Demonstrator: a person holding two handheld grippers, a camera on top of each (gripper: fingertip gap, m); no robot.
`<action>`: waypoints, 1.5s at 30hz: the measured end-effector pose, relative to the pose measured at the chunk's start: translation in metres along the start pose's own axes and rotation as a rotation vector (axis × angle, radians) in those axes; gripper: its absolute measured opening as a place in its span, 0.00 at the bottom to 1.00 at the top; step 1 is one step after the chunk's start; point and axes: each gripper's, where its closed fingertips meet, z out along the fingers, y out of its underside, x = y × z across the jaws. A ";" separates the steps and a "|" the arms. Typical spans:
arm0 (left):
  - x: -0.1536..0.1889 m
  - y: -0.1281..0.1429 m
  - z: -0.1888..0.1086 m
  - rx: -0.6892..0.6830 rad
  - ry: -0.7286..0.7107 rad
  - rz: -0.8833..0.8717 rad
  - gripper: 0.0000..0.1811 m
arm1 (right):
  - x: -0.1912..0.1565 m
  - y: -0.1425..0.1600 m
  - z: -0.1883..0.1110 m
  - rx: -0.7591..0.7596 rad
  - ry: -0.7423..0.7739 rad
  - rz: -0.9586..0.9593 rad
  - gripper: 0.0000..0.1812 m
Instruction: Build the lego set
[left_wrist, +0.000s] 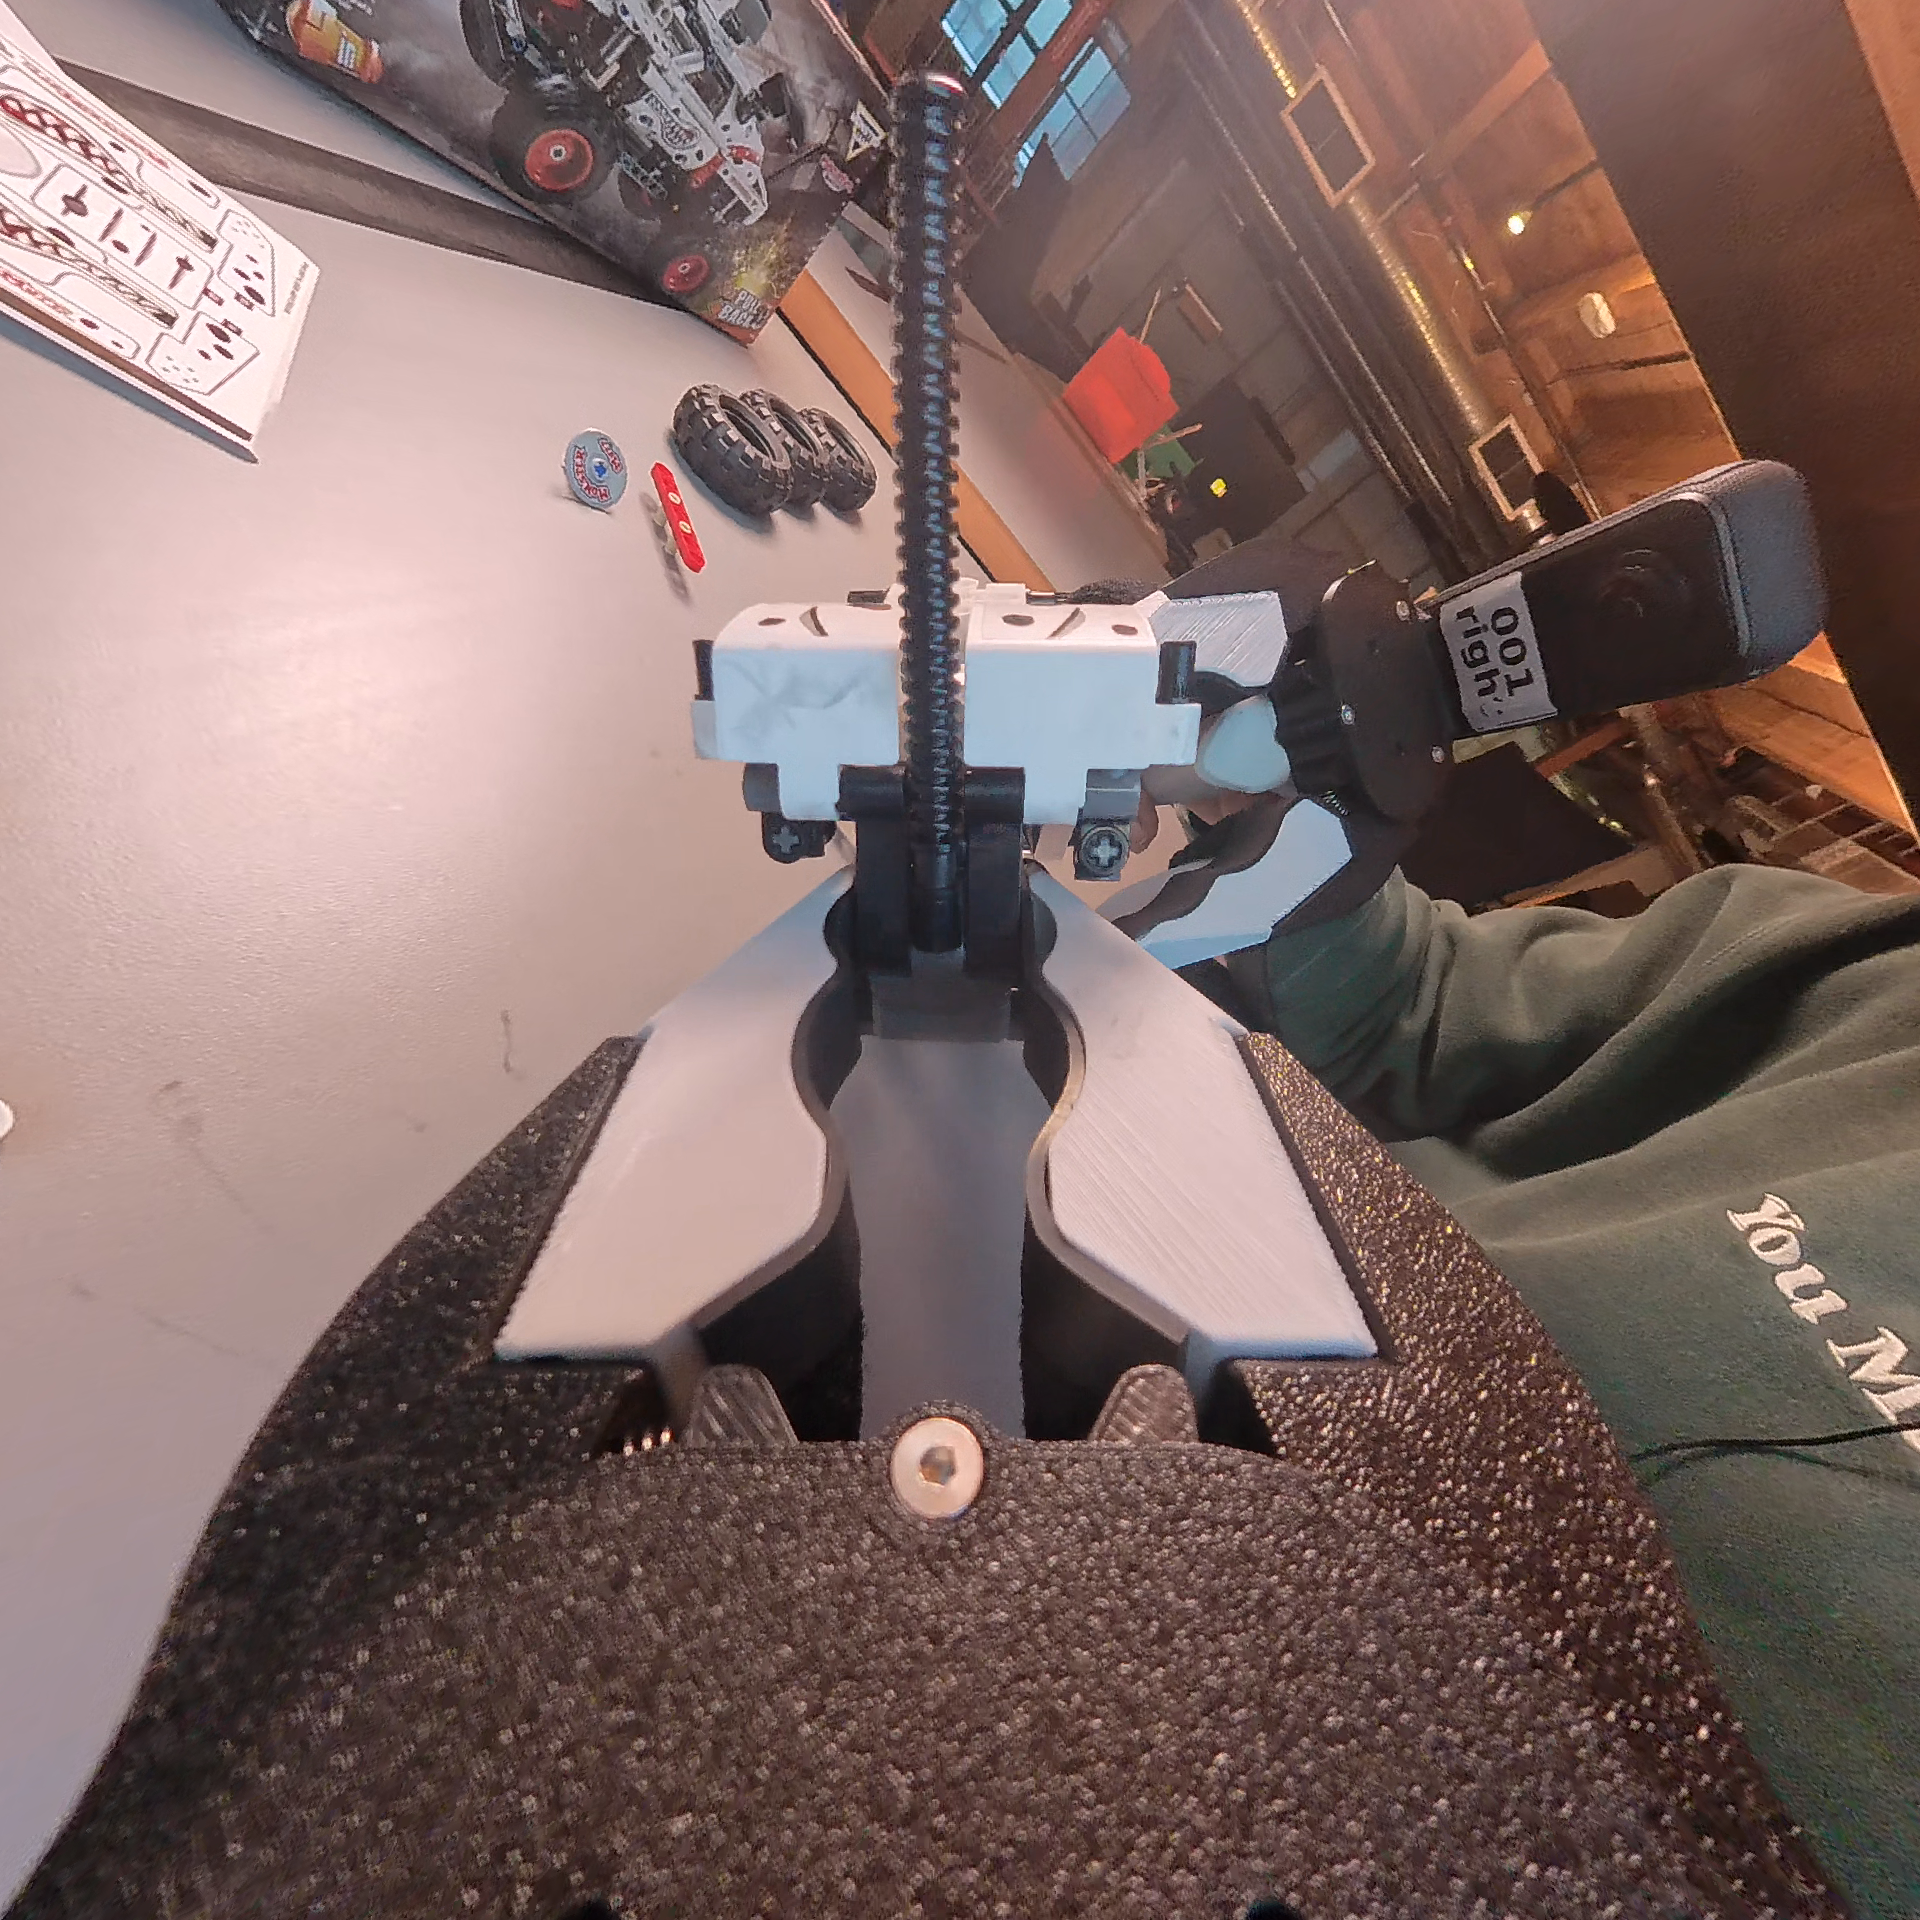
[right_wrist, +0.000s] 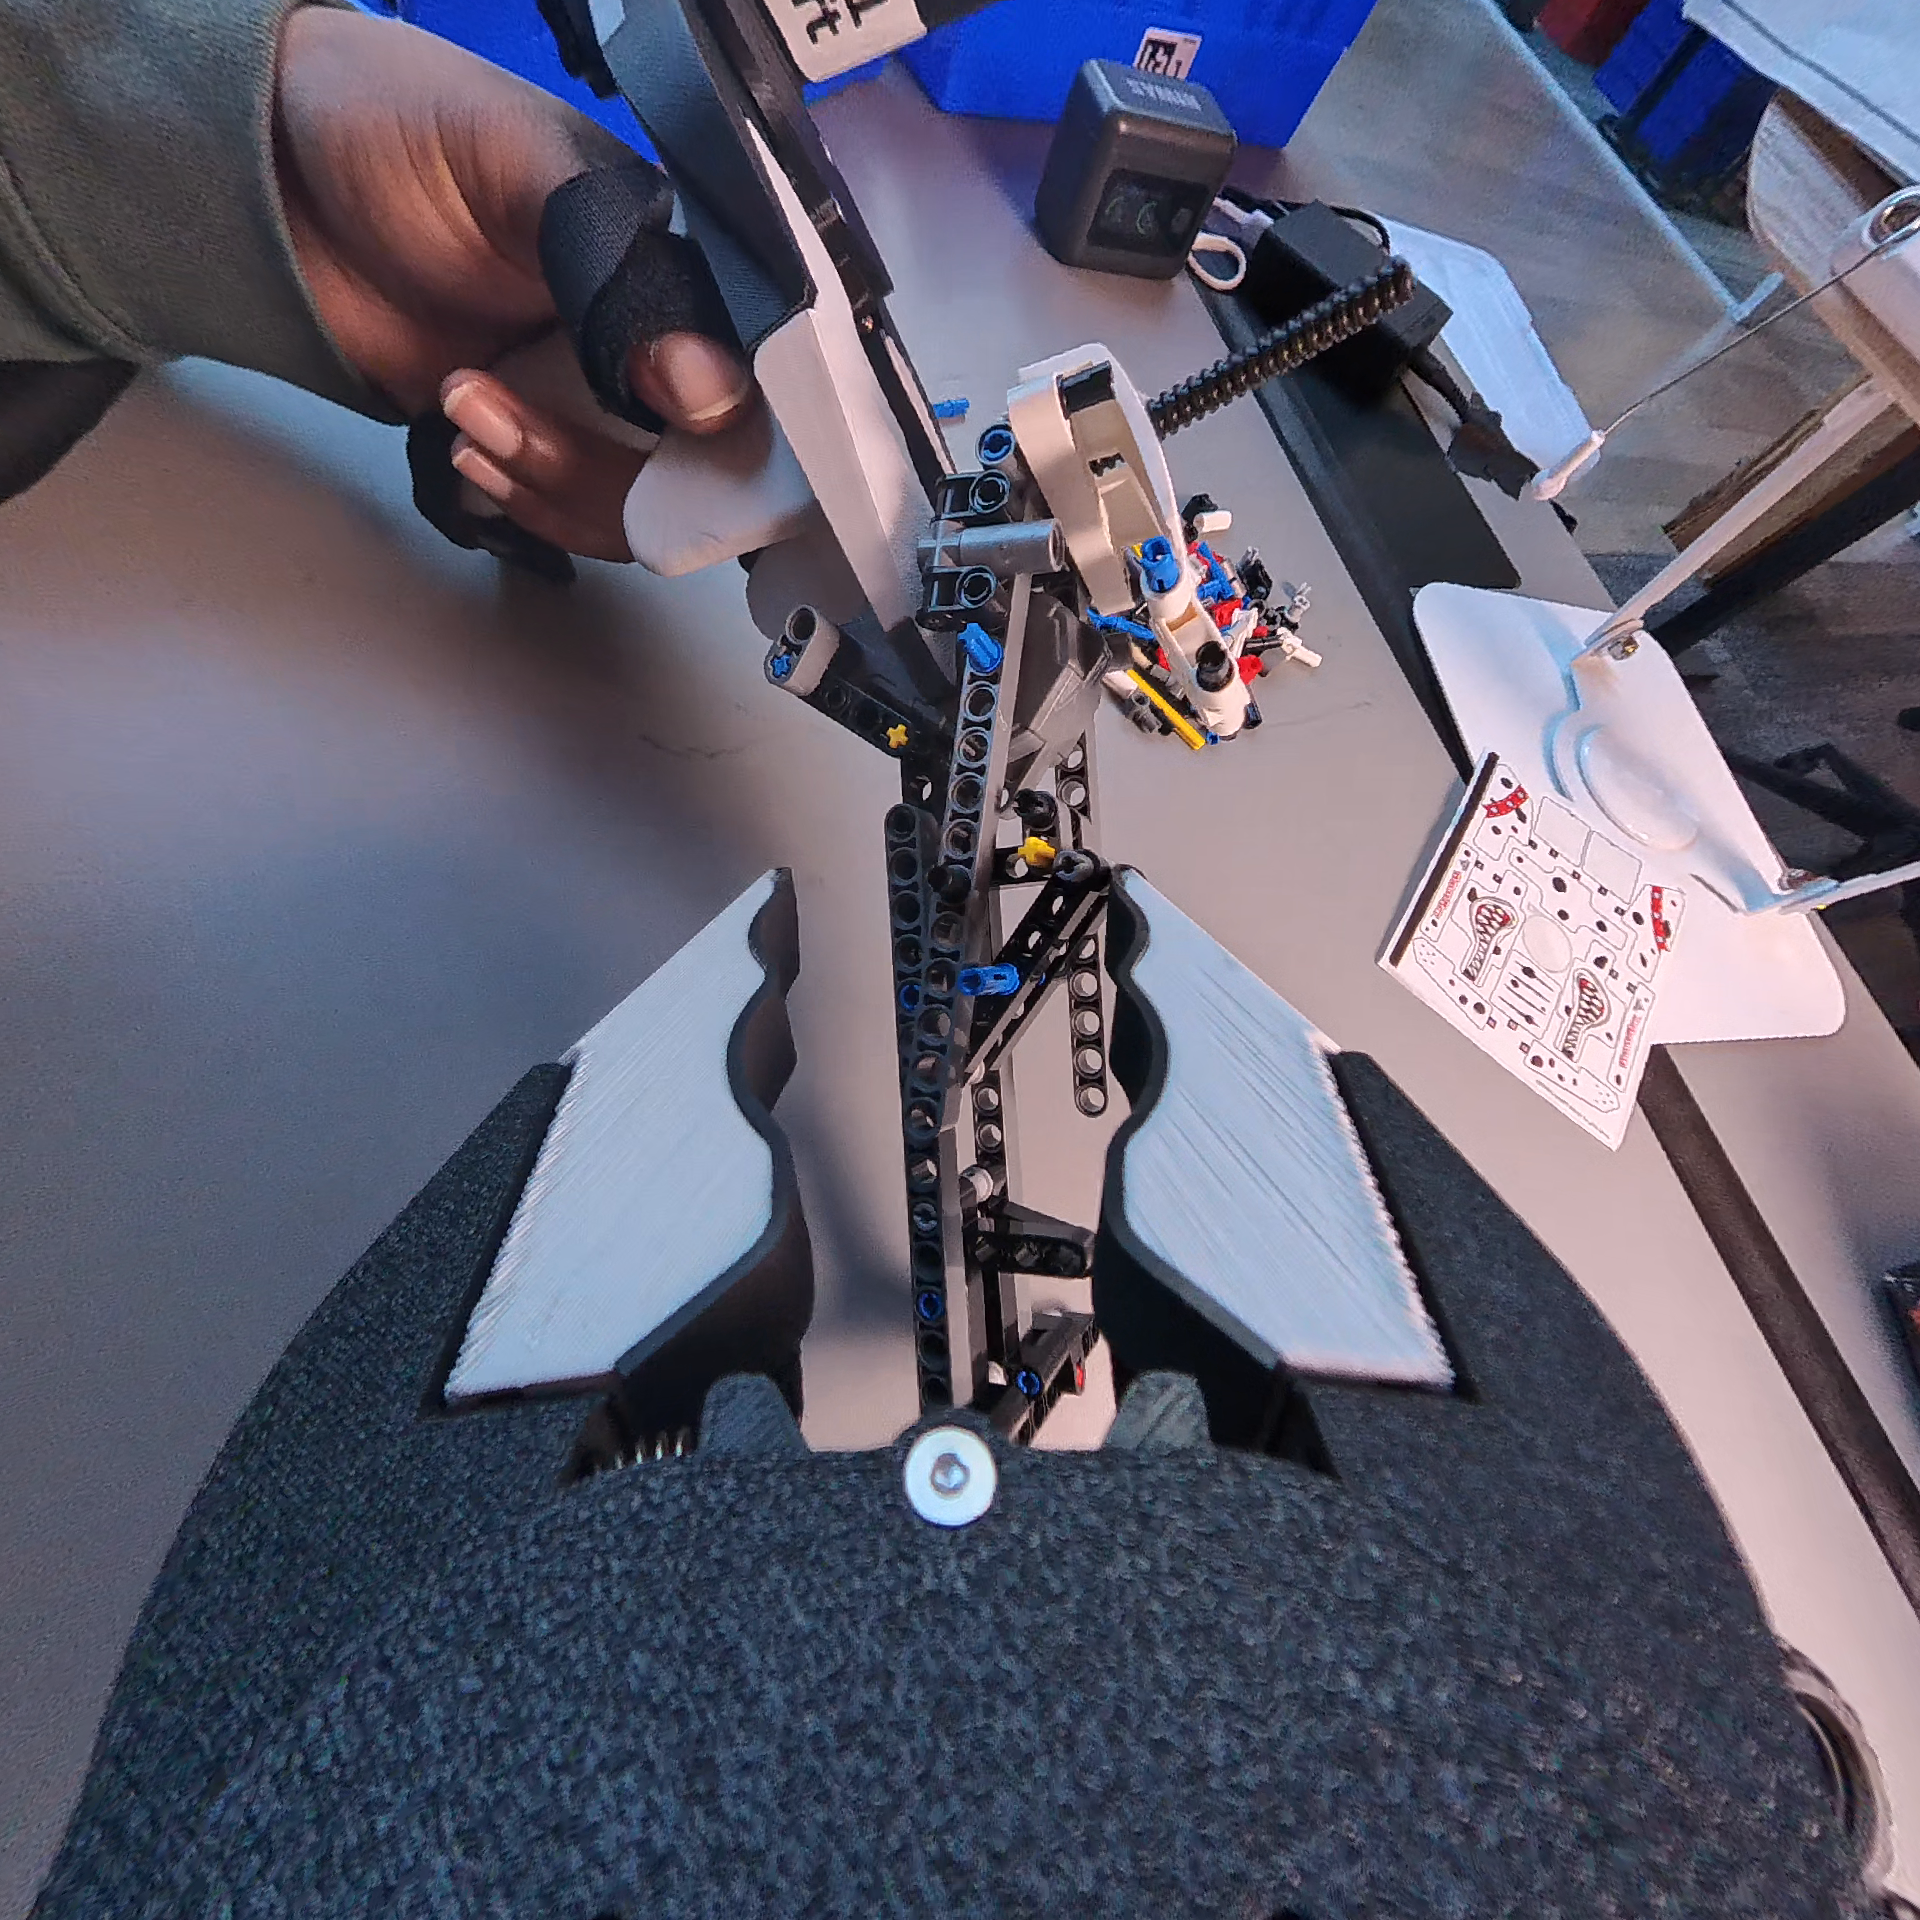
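Left wrist view: chassis held, mid-assembly

Left gripper (left_wrist: 940, 883) is clamped tight on the truck model (left_wrist: 945, 686), held above the table (left_wrist: 364, 831). Right gripper (right_wrist: 951, 904) stands open around its black frame, gripping nothing. Advice: steady the model before squeezing.

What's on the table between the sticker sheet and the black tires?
In the left wrist view, between the sticker sheet and the black tires lie a round grey disc and a small red piece on the table.
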 end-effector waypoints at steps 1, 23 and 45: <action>-0.001 0.001 0.000 -0.002 0.002 -0.008 0.14 | 0.000 0.001 -0.001 -0.001 -0.003 0.008 0.33; -0.012 0.000 -0.004 0.012 -0.026 -0.095 0.15 | 0.013 0.009 -0.022 -0.055 0.135 -0.105 0.04; -0.007 0.009 -0.001 -0.052 -0.004 -0.068 0.14 | 0.021 0.012 -0.025 0.010 0.094 0.007 0.08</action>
